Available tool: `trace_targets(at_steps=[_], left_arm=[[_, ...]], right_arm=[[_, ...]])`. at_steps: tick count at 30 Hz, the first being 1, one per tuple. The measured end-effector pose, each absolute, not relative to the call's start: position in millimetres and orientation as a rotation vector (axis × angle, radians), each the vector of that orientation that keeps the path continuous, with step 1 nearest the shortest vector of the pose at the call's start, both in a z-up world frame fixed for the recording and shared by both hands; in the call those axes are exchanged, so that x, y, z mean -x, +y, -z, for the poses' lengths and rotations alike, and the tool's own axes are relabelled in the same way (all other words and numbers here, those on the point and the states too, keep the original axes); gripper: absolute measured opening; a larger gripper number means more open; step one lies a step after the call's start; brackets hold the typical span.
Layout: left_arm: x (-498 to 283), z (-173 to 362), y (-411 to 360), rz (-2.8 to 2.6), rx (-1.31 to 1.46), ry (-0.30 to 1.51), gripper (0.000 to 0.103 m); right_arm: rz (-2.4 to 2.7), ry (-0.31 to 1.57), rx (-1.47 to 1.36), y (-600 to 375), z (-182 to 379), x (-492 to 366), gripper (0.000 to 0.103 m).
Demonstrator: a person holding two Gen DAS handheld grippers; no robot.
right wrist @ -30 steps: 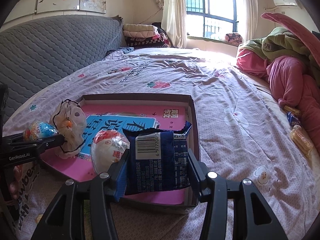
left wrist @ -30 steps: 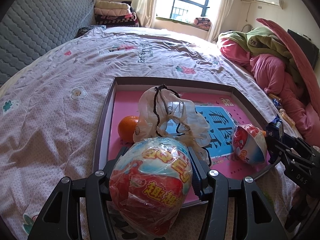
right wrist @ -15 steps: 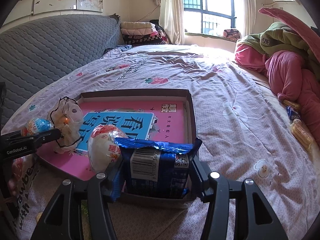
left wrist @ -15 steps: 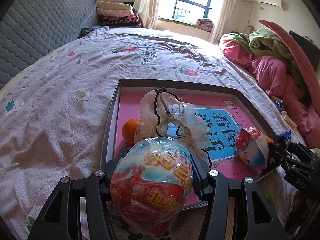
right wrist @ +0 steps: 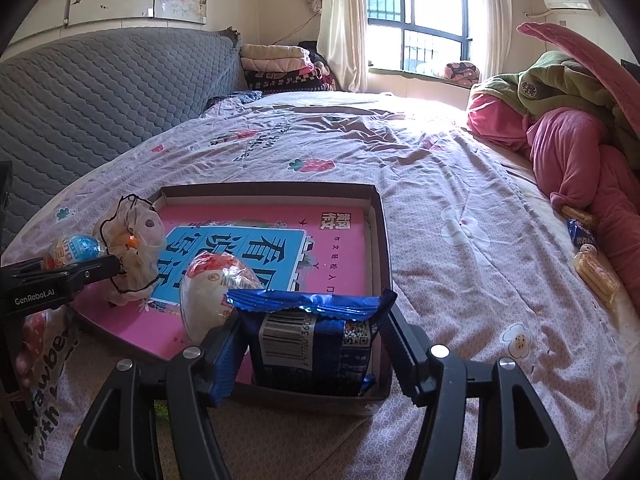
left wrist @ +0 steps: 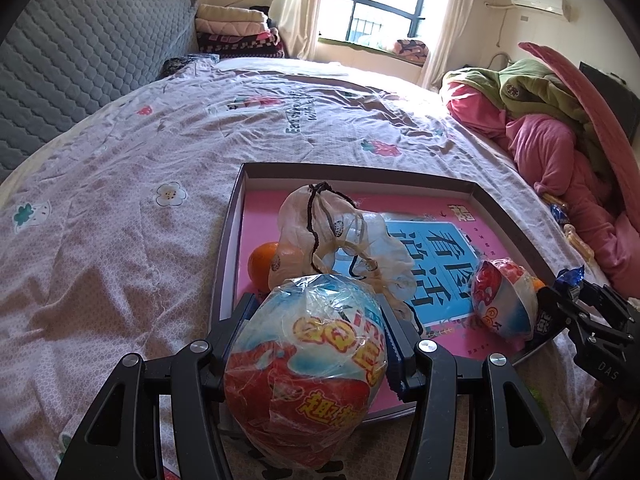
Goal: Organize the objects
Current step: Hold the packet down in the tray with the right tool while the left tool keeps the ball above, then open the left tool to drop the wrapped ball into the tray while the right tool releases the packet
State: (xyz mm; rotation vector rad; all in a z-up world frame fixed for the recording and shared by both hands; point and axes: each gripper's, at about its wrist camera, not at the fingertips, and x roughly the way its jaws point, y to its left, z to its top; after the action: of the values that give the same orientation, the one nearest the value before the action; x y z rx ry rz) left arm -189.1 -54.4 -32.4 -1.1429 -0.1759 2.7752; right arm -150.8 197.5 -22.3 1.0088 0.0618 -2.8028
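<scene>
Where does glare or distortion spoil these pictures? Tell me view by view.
Left wrist view: window blown out white, wrapped egg plastic glints, bed edges bow with the fisheye. Right wrist view: same window overexposed, sunlit bedsheet beneath it washed out, corners vignetted black.

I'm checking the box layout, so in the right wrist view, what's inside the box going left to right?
Drawstring pouch → wrapped toy egg → blue snack packet, standing in the box's near right corner between the opening right gripper fingers.
</scene>
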Motion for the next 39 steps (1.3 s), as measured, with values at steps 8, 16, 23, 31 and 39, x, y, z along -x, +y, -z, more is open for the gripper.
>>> trace_targets(at_steps=[8, 16, 23, 31, 39], left_arm=[[187.8, 29.1, -56.7, -2.792, 1.122, -0.189, 0.063], [187.9, 24.2, -62.4, -2.801, 1.105, -0.205, 0.065], [191.3, 22.6, -72.7, -2.799, 1.123, -0.243, 0.071], [194.1, 24.1, -75.5, -2.775, 1.201, -0.234, 0.075], [189.9, 18.9, -80.9, -2.785, 1.195, -0.243, 0.077]], right_arm=[[2.823, 0.045, -0.98, 200.5, 16.1, 149.1, 0.069], [2.828, 0.042, -0.95, 199.1, 10.5, 146.3, 0.069], [2.825, 0.036, -0.94, 199.5, 9.0, 146.3, 0.07], [2.826, 0.031, -0.936, 199.5, 8.4, 146.5, 0.07], [2.822, 0.022, -0.931, 199.4, 7.2, 146.8, 0.07]])
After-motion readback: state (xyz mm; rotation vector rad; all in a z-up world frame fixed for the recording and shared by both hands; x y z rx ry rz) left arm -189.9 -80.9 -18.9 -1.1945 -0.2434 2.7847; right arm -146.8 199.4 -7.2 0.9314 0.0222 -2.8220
